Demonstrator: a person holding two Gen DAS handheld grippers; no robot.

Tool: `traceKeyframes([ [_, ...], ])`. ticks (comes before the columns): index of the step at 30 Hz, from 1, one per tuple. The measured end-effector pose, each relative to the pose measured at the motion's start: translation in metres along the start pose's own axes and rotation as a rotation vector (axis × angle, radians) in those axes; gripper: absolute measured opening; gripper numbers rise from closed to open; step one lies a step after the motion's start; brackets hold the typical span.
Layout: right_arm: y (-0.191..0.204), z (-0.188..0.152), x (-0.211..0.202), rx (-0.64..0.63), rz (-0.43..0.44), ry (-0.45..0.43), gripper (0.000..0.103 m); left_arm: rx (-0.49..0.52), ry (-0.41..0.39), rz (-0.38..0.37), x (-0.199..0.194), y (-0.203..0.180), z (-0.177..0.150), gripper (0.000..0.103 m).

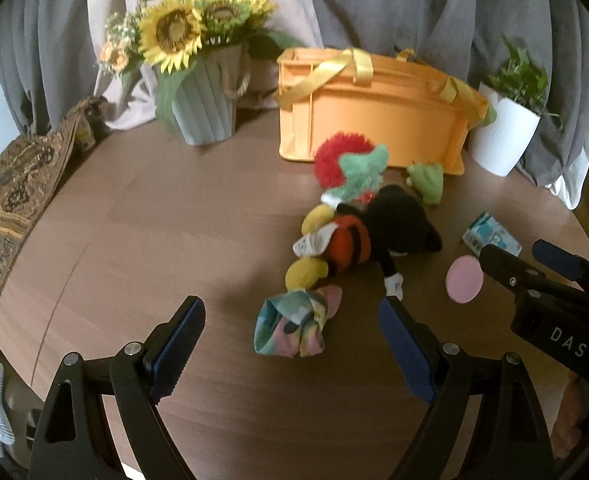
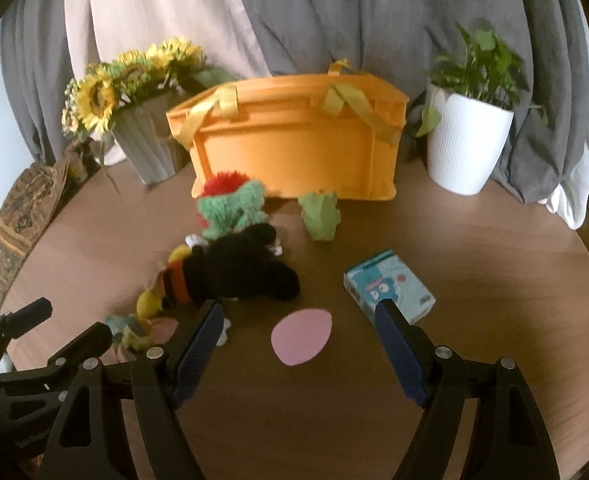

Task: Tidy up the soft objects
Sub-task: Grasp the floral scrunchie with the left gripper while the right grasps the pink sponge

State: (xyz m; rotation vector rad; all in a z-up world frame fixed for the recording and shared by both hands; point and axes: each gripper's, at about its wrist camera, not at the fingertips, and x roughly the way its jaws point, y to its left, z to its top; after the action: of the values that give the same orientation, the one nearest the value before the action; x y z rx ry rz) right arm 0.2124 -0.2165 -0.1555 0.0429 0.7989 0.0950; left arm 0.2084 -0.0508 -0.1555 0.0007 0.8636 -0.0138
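- The left gripper (image 1: 290, 344) hangs above the brown table (image 1: 134, 240) with its jaws spread wide and nothing between them; a pastel cloth bundle (image 1: 296, 326) lies on the table just beyond the gap.
- The right gripper (image 2: 296, 350) also has its jaws wide apart and holds nothing; a flat pink oval (image 2: 301, 337) lies on the table between and just beyond its fingers.
- One orange basket (image 2: 294, 140) with two yellow ribbon handles stands at the back of the table.
- In front of the basket lies a heap of soft toys: one black plush doll (image 2: 238, 268) with red-and-orange striped clothing and yellow feet, one teal knitted toy (image 2: 230, 208) with a red pom-pom, touching the doll.
- One small green plush (image 2: 320, 216) sits apart from the heap, near the basket's front wall.
- One small light-blue box (image 2: 390, 286) with a cartoon face lies to the right of the pink oval, just beyond the right gripper's right finger.
- Two plant pots flank the basket: one grey pot of sunflowers (image 1: 202, 92) on the left, one white pot with a green plant (image 2: 464, 140) on the right.
- Grey and pale curtains (image 2: 334, 12) hang behind.
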Motion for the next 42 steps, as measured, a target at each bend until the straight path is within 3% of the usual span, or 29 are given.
traceKeyframes([
  [12, -0.003, -0.011, 0.035, -0.01, -0.004, 0.064, 0.079, -0.008, 0.051, -0.002, 0.035, -0.001, -0.007, 0.086],
  [19, -0.005, -0.015, 0.05, -0.016, -0.009, 0.088, 0.076, -0.01, 0.074, -0.015, 0.047, 0.0, -0.008, 0.067],
  [24, -0.006, -0.018, 0.057, -0.014, -0.004, 0.108, 0.062, -0.01, 0.087, -0.037, 0.052, -0.002, -0.009, 0.048],
  [31, -0.002, -0.02, 0.059, -0.028, 0.018, 0.117, 0.044, -0.01, 0.078, -0.066, 0.052, -0.003, -0.009, 0.04],
  [42, 0.002, -0.017, 0.043, -0.057, -0.002, 0.08, 0.041, 0.005, 0.054, -0.075, 0.035, -0.003, -0.008, 0.038],
])
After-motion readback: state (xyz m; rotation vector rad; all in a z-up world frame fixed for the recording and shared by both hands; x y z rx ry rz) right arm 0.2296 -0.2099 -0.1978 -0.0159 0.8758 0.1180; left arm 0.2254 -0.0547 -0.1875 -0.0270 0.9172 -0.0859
